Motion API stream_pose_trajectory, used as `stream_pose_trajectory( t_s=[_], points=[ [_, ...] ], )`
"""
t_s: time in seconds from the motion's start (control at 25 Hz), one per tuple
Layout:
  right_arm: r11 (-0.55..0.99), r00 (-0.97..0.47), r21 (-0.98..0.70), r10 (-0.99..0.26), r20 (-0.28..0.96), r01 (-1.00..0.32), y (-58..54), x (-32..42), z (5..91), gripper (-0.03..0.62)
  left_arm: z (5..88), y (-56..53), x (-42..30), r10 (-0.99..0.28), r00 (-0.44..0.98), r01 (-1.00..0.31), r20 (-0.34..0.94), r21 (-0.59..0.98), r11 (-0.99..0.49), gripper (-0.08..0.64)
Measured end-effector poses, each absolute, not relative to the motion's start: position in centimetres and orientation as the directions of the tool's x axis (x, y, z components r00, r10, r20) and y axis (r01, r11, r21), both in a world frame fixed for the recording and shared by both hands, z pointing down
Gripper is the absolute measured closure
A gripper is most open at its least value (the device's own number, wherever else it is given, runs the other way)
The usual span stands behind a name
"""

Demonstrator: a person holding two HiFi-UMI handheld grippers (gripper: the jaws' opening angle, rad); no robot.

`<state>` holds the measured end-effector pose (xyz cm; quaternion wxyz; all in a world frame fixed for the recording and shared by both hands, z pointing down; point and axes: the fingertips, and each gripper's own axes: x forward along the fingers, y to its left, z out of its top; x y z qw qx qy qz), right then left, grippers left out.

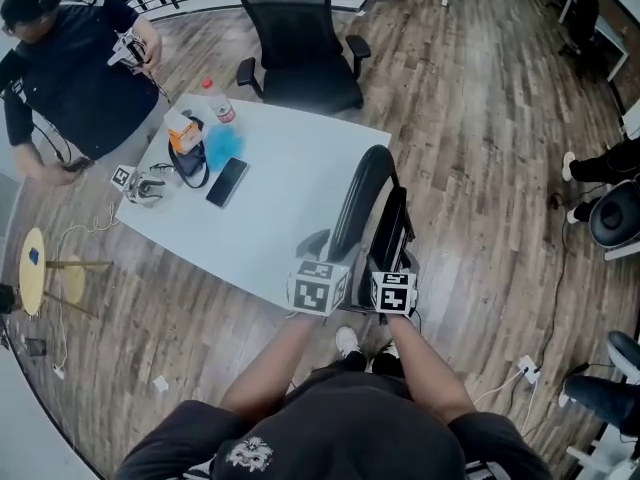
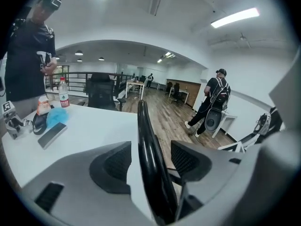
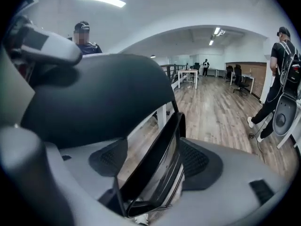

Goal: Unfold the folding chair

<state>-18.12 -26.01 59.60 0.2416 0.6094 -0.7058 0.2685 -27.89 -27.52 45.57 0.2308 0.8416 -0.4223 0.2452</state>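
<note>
**Both grippers open at the folded chair**

The chair (image 1: 372, 218) stands folded on the wood floor (image 1: 480, 148), just beside the near edge of the white table (image 1: 290, 198). Its curved black backrest (image 1: 355, 198) rises on the left, and the flat seat (image 1: 393, 230) lies close alongside it on the right.

The person stands right behind the chair with both forearms stretched forward and down, close together. The left forearm (image 1: 265, 373) leads to the left gripper (image 1: 328, 253), which tilts down at the backrest. In the left gripper view, the left gripper (image 2: 150, 159) has its jaws wide apart; the backrest's rounded edge (image 2: 148, 164) runs between the pads, with a clear gap on its left side.

The right forearm (image 1: 425, 368) leads to the right gripper (image 1: 395, 258), also tilted down. In the right gripper view, the right gripper (image 3: 153, 159) has its jaws spread, and the seat's edge (image 3: 155, 168) slants between them, unclamped.
</note>
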Motion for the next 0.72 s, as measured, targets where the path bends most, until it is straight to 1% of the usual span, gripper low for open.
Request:
stream_pose_trajectory(
  t_s=[0.12, 0.36, 0.56, 0.72],
  points=[
    [0.11, -0.124, -0.067, -0.671, 0.731, -0.992, -26.8, -18.6, 62.7, 0.262, 46.7, -28.3, -27.6, -0.572, 0.529, -0.819, 0.627, 0.202, -0.537, 0.308],
    [0.074, -0.134, -0.111, -0.581, 0.803, -0.991, -28.3, -18.8, 67.0, 0.253, 48.2, -29.0, -26.6, -0.523, 0.542, -0.804, 0.657, 0.225, -0.55, 0.308],
    [0.075, -0.088, -0.057, -0.512, 0.855, -0.995, -29.3, -19.0, 69.3, 0.25, 49.1, -28.8, -26.2, -0.472, 0.562, -0.79, 0.679, 0.272, -0.549, 0.31],
    [0.092, -0.096, -0.062, -0.438, 0.894, -0.994, -28.9, -19.7, 72.0, 0.25, 49.3, -28.3, -25.7, -0.456, 0.579, -0.779, 0.676, 0.293, -0.554, 0.318]
  ],
)
